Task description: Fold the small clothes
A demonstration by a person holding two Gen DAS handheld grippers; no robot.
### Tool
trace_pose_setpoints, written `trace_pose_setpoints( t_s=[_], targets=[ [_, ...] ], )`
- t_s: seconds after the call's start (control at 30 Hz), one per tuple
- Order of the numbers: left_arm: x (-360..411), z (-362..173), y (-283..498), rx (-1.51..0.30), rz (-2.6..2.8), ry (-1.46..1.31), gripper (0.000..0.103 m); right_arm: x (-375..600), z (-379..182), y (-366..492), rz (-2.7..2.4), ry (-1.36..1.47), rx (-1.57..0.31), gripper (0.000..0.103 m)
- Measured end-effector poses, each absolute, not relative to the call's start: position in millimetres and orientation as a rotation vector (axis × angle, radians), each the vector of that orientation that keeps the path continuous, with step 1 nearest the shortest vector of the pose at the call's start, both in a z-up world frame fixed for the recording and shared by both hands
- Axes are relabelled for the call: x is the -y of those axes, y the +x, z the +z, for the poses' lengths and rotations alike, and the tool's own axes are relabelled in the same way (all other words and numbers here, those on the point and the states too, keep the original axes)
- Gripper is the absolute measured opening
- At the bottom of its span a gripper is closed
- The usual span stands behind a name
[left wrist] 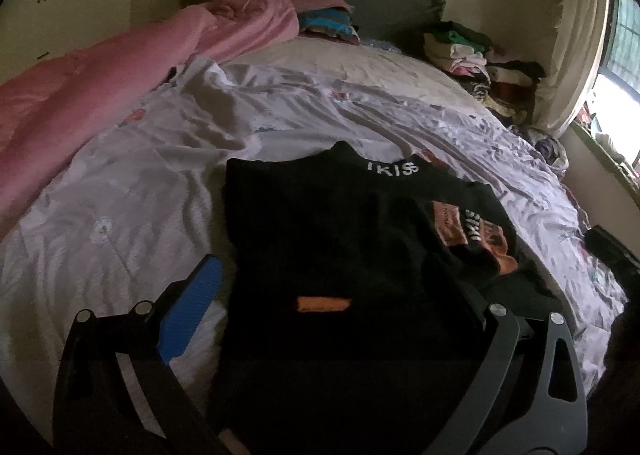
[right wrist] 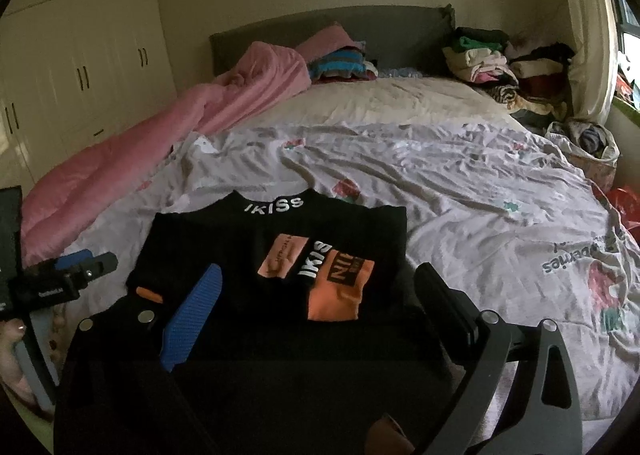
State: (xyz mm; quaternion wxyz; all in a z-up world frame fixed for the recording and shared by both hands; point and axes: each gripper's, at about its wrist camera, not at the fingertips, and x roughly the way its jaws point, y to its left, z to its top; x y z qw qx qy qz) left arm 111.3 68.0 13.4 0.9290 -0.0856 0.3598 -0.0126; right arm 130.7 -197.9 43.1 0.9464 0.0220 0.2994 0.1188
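Left wrist view: left gripper (left wrist: 332, 295), jaws spread, its right finger lost against the black top (left wrist: 340, 223).

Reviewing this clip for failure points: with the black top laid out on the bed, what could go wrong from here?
The black top looks partly folded; both the left gripper and the right gripper are open above it, so loose folds could spring apart. The wrinkled bedsheet could be pinched with the fabric.

Left claw (left wrist: 336, 295) jaws wide apart, right claw (right wrist: 320, 295) likewise
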Motion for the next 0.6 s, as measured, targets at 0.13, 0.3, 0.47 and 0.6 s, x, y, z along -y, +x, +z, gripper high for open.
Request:
trace_pose_setpoints(
  t_s=[0.13, 0.3, 0.47, 0.6],
  targets=[
    [-70, 16, 106, -0.734, -0.019, -0.174, 0.093, 202, 51, 123, 0.238, 0.042, -0.597, 0.096],
    [-68, 26, 93, -0.721, -0.022, -0.172, 0.093, 205, 58, 115, 0.23, 0.036, -0.585, 0.097],
    [-66, 37, 81, -0.697, -0.024, -0.162, 0.093, 208, 65, 105, 0.23, 0.034, -0.571, 0.097],
    [-64, 46, 72, -0.677, -0.03, -0.16, 0.093, 209, 71, 98, 0.234, 0.033, -0.56, 0.097]
  ],
)
